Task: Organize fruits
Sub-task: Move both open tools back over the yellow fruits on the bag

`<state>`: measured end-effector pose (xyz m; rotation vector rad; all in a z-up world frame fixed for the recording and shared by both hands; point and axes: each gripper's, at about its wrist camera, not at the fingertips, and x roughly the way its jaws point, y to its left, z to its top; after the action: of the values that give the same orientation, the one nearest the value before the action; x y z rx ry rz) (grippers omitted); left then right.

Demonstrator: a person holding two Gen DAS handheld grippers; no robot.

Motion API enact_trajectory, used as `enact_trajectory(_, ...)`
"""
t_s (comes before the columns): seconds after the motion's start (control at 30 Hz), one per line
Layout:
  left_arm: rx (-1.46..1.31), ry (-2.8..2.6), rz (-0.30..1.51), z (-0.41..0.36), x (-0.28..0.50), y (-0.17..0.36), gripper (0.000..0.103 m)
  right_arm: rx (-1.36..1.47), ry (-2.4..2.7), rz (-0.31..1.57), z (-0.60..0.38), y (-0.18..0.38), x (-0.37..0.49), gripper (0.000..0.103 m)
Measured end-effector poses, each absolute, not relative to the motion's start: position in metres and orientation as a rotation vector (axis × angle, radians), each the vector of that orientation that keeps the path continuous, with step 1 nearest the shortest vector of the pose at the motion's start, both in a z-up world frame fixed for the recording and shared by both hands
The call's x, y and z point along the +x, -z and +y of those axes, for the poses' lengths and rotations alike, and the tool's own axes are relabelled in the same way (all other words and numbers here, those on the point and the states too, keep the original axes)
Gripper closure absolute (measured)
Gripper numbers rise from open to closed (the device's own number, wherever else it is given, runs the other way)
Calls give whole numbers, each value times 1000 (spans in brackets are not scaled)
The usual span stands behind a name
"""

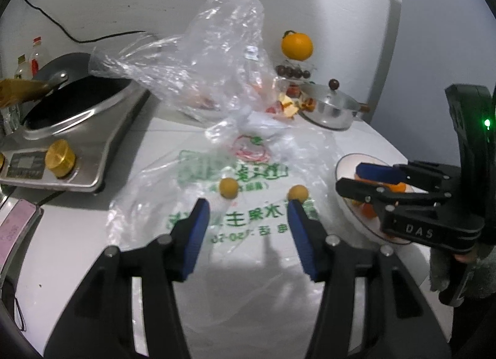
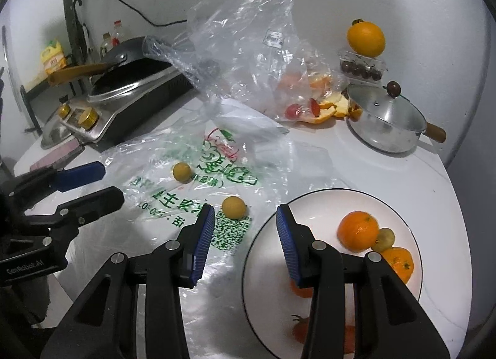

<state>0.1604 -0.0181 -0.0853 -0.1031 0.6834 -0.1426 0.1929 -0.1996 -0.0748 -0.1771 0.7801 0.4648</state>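
**Two small yellow fruits on the bag, both grippers spread wide**

Two small yellow fruits lie loose on a flattened plastic bag (image 2: 198, 173) printed with green characters, spread over the white table (image 2: 387, 170). The left gripper (image 1: 248, 213) has its blue-padded fingers wide apart with nothing between them. Just ahead of its left fingertip sits the far yellow fruit (image 1: 229, 188); the near yellow fruit (image 1: 298, 193) sits right at the tip of its right finger, and whether they touch cannot be told.

The right gripper (image 2: 245, 219) is likewise spread wide and holds nothing. Its left finger hangs over the bag, with the near yellow fruit (image 2: 234, 207) just ahead of that fingertip; its right finger hangs over the rim of a white plate (image 2: 266, 260). On the plate, to the right of that finger, a round orange (image 2: 358, 230) touches a small greenish-yellow fruit (image 2: 383, 239), which in turn touches a second orange (image 2: 398, 263). More orange and red fruit lies on the plate beneath the gripper, partly hidden by its body.

Farther ahead of both grippers stands a crumpled clear bag (image 2: 245, 49) with peel and fruit pieces spilling at its foot. Beyond, to the right, a lidded steel pot (image 2: 384, 123) sits on the table, and behind it a large orange (image 2: 365, 38) rests on a clear box of dark cherries (image 2: 361, 69). Ahead to the left is an induction cooker (image 1: 71, 129) with a dark pan (image 2: 130, 52) on it.
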Motion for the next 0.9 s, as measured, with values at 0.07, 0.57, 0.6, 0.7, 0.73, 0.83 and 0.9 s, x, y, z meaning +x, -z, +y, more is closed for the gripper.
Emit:
enact_trajectory(0.07,-103,138,677,-12,159,87,49,-182,-458,786,-194,76,193,59)
enact_trajectory(0.57,-86,105,646,34,161,101,49,-228,-360,855,-153,102,206,59)
enact_trajectory(0.6,-87,103,645,36,162,101,49,-228,-353,859,-152,104,208,59)
enact_trajectory(0.7,-92,101,649,42,164,104,49,-238,-331,872,-147,110,211,59)
enact_trajectory(0.73,-93,101,651,44,165,105,49,-242,-324,875,-146,111,212,59)
enact_trajectory(0.83,-97,103,656,48,167,108,49,-252,-297,884,-144,116,216,59)
enact_trajectory(0.9,-104,105,660,51,168,110,49,-258,-282,889,-144,119,218,59)
